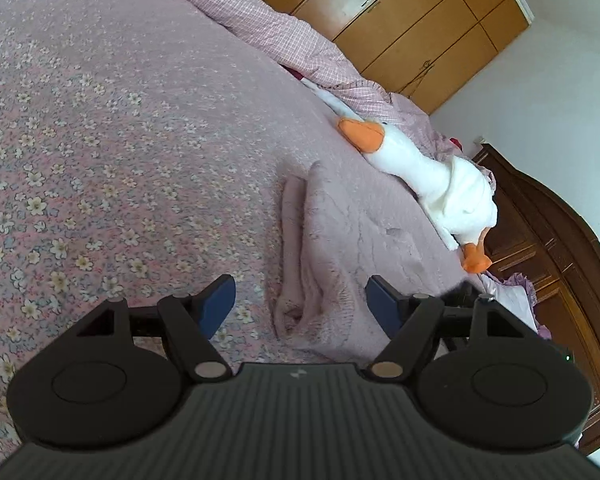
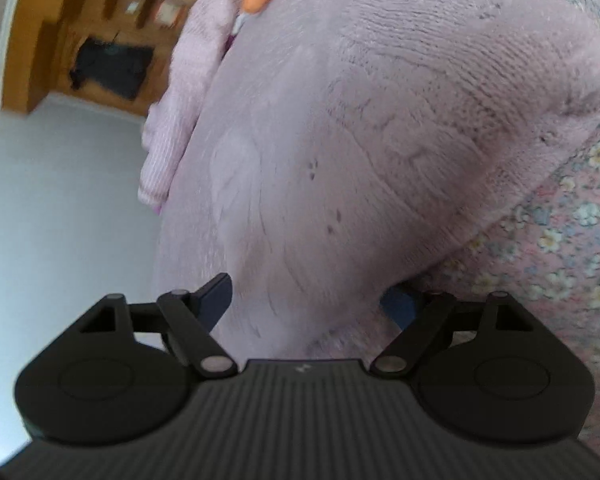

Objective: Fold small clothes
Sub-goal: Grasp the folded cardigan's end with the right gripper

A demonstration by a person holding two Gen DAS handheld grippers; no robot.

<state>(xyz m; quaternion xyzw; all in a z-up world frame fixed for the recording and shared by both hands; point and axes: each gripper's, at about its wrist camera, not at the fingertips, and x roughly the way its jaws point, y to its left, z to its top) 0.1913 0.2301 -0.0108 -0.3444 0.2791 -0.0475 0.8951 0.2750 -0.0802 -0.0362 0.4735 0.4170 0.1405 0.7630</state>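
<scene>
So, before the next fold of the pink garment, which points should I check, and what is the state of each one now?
1. Left gripper jaws open, holding nothing: ok.
2. Right gripper jaws open around the pink garment: ok.
3. Right jaws gripping the cloth: not ok, not shut yet.
4. Garment lying on the floral bedspread: ok.
5. Plush goose apart from the garment: cannot tell; it lies close beside it.
6. Garment smooth: not ok; creased near the left gripper.

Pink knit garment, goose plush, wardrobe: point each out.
pink knit garment [image 1: 340,232]: left wrist view, flat middle of the fabric.
goose plush [image 1: 428,168]: left wrist view, white neck.
wardrobe [image 1: 420,20]: left wrist view, wooden door panel.
</scene>
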